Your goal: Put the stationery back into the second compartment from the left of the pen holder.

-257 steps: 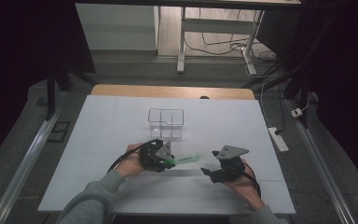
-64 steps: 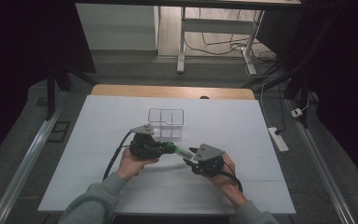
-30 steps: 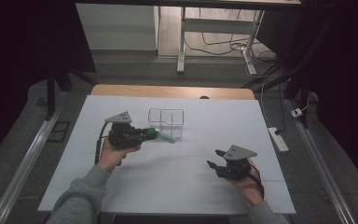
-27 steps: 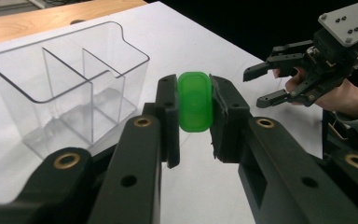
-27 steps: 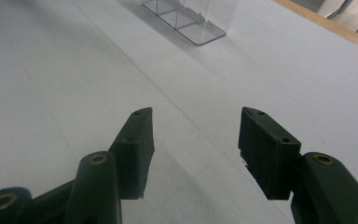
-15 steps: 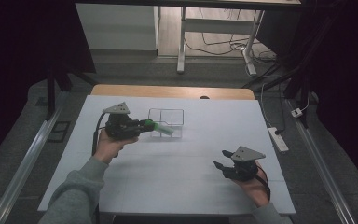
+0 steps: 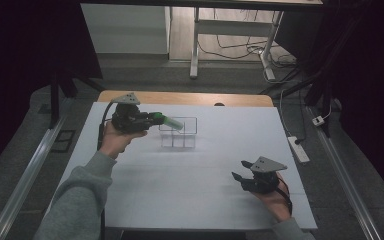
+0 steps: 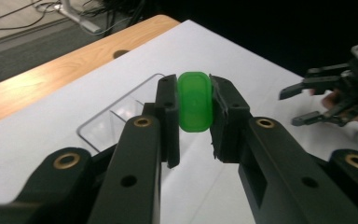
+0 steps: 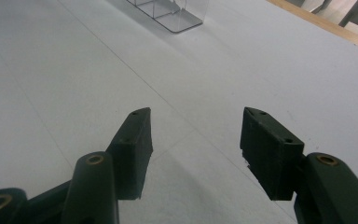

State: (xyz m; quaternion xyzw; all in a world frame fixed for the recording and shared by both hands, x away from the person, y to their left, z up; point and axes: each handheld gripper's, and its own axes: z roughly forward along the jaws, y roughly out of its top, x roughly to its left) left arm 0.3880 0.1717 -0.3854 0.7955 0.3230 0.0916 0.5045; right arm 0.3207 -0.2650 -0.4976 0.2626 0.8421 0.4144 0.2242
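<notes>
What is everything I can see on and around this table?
Green marker: one, green, clamped in the left claw, held above the clear box.
Clear box: one, transparent, with compartments, far middle of the table.
Table: one, white top with a wooden far edge.
Power strip: one, white, on the floor to the right.
Left claw: one, black, shut on the marker.
Right claw: one, black, open, low over the table near the right front.

Glossy green plastic tube (image 8: pixel 195 108), clear plastic box (image 7: pixel 178 134), matt white table (image 7: pixel 180 190).
</notes>
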